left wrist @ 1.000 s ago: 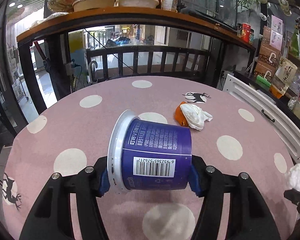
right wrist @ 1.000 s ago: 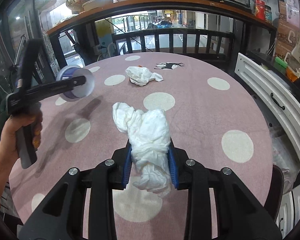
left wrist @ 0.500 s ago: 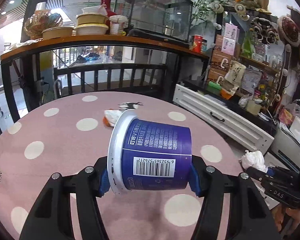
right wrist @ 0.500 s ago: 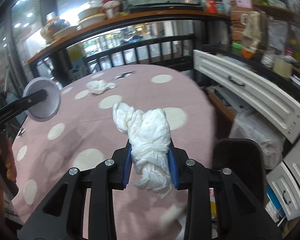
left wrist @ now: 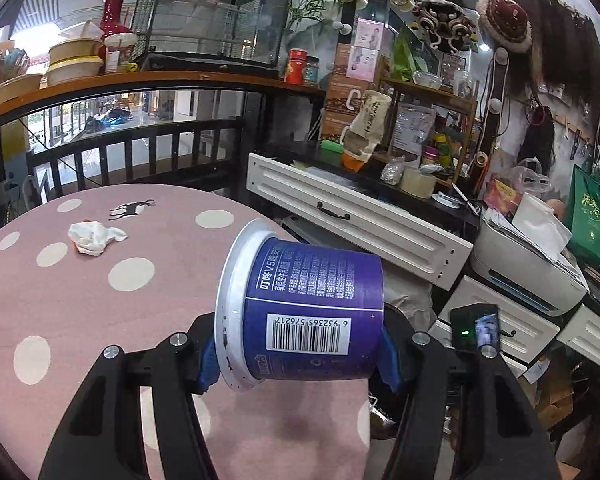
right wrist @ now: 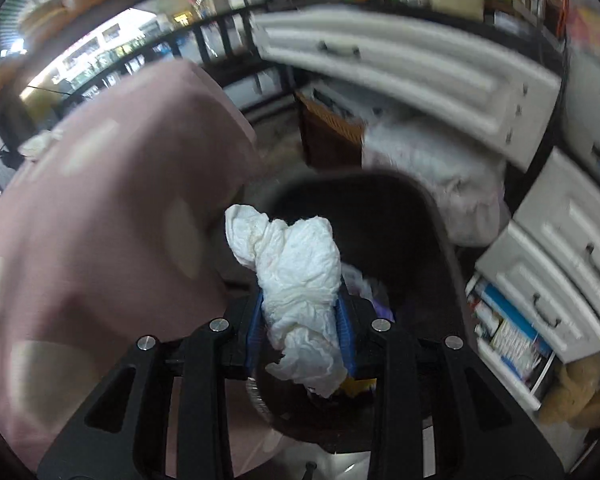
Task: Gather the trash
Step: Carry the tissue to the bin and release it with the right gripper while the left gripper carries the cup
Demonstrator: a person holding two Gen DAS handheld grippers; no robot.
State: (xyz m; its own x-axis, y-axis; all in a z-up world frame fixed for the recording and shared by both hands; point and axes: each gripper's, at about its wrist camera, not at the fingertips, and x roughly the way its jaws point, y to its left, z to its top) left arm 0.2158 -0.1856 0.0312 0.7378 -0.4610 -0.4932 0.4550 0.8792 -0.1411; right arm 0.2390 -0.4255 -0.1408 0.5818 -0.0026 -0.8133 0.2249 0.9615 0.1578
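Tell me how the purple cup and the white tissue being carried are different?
The purple cup is stiff, printed with a barcode, and held sideways by the left gripper; the white tissue is soft, plain and crumpled in the right gripper. The tissue hangs above a dark bin; the cup is above the pink table. Both are gripped.

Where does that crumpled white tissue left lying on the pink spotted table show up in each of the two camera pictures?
Left wrist view: the crumpled tissue lies upper left on the tablecloth, beside the deer print.
Right wrist view: probably the blurred white patch at the table's far left edge; too smeared to be sure.
Shared landmark: the white drawer front with a dark handle.
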